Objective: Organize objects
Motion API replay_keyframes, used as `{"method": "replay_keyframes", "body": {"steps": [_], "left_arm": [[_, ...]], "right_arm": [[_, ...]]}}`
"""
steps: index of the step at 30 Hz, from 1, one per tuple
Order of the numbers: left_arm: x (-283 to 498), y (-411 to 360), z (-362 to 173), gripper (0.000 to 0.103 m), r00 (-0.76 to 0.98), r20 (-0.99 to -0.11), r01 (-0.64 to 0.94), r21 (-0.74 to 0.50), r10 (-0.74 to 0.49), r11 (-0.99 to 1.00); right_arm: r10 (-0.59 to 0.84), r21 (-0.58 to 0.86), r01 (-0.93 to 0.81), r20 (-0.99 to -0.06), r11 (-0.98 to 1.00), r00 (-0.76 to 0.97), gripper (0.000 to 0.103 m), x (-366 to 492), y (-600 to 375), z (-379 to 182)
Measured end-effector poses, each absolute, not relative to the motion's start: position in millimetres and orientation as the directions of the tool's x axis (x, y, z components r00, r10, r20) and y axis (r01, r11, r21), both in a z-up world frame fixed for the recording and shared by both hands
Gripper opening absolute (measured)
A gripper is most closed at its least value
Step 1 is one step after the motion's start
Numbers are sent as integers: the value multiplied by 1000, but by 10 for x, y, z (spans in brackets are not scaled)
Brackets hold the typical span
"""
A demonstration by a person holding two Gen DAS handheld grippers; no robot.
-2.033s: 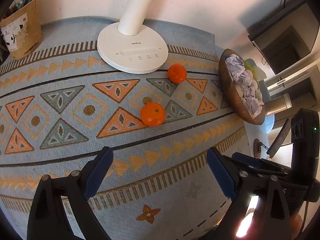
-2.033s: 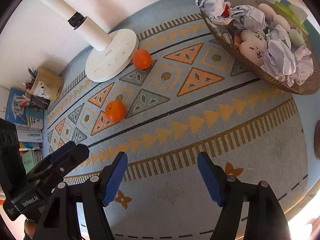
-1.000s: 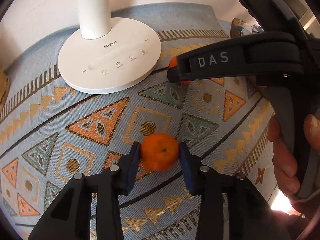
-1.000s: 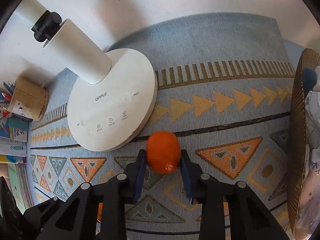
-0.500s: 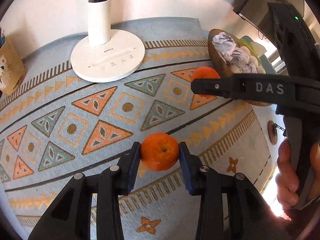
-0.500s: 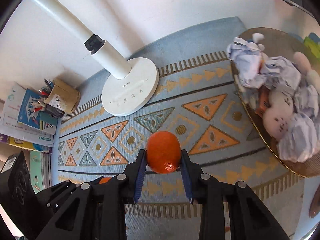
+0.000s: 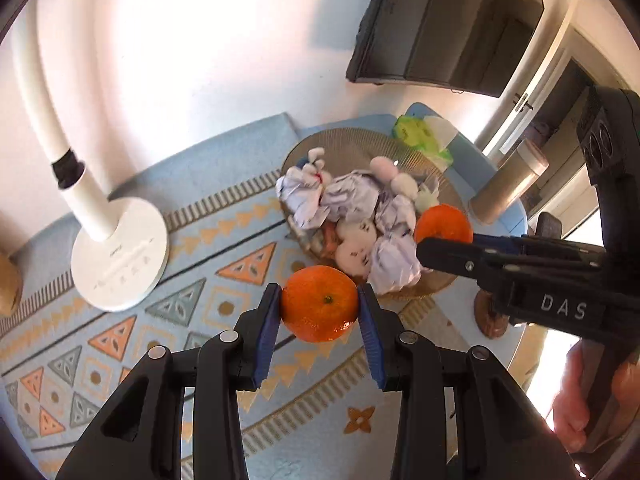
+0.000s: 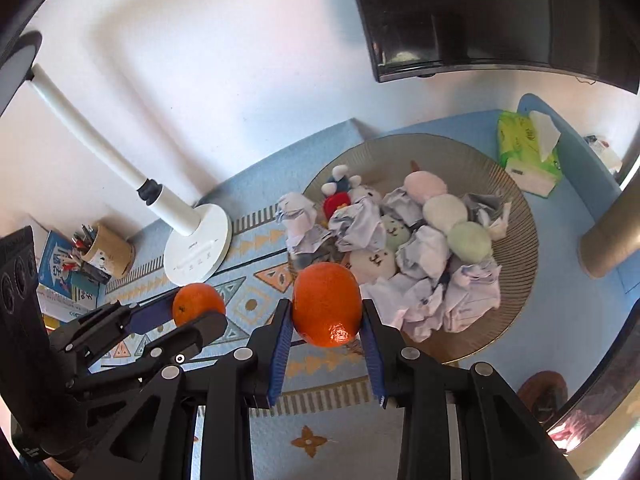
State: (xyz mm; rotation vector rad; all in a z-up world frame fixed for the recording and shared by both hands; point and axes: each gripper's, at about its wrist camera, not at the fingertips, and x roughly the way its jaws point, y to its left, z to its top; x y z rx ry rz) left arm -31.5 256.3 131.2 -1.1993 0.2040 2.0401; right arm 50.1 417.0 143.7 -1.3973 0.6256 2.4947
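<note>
Mat: a patterned blue mat [image 7: 132, 344] covered the table, with a white lamp base [image 7: 120, 260] standing at its far left.
Basket: a wide woven basket [image 8: 516, 248] sat at the right end of the mat, heaped with crumpled paper [image 8: 472, 288] and small plush toys [image 8: 444, 210].
Left gripper: the left gripper [image 7: 319, 312] had its blue pads pressed on either side of an orange [image 7: 320, 304], held in the air above the mat, just short of the basket's near rim.
Right gripper: the right gripper [image 8: 325, 320] was clamped on a second orange [image 8: 326, 304], also aloft, close to the basket's left edge.
Progress: both fruits were lifted off the mat and carried toward the basket; neither was yet inside it. Judging by the task, lowering and releasing them there was what remained.
Left view only: it showed the right gripper from the side with its orange over the basket's contents, and part of the person's hand [image 7: 576, 412].
Right view only: it showed a pen holder [image 8: 108, 250], books [image 8: 60, 276] at far left, a green tissue pack [image 8: 528, 152] beyond the basket, and the left gripper's orange lower left.
</note>
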Motion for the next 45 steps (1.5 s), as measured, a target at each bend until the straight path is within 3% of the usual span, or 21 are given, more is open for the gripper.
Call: {"method": "replay_keyframes", "body": {"steps": [10,18,20,22,23,24,30,45], "left_arm": [[-531,3427,1521,35,-329,-792,-691,-171,515,-703],[-678,3618,1611,36,-379,-778,-662,-150,501,-734],[-720,3598,1634,50,-400,-766,-636,-163,503,-755],[-773,3528,1631,75,-383,-772,-603,-208,507,-770],[-789,3466,1625,78,-371,-767,-589,-242,524,-771],[-794,3402,1613,78,-364,-763,-573,-269,535,-774],[-689,3031,1439,78,-308,-792,-509,-330,527,-795],[-283,1828,964,78,-278,-863,-391,-300,422,-870]], "right_arm": [[-25,278,-420,-857,-864,-515,32,394,4818,1423],[-36,286,-405,-851,-868,-524,34,229,4982,1413],[-42,298,-420,-853,-857,-520,36,240,5022,1382],[-50,307,-430,-857,-849,-513,47,276,5042,1353],[-50,309,-435,-858,-846,-512,51,308,5034,1344],[-46,308,-439,-857,-844,-513,56,345,5018,1341],[-77,322,-436,-867,-840,-493,57,506,4751,1266],[-150,338,-376,-882,-863,-447,59,653,3625,982]]}}
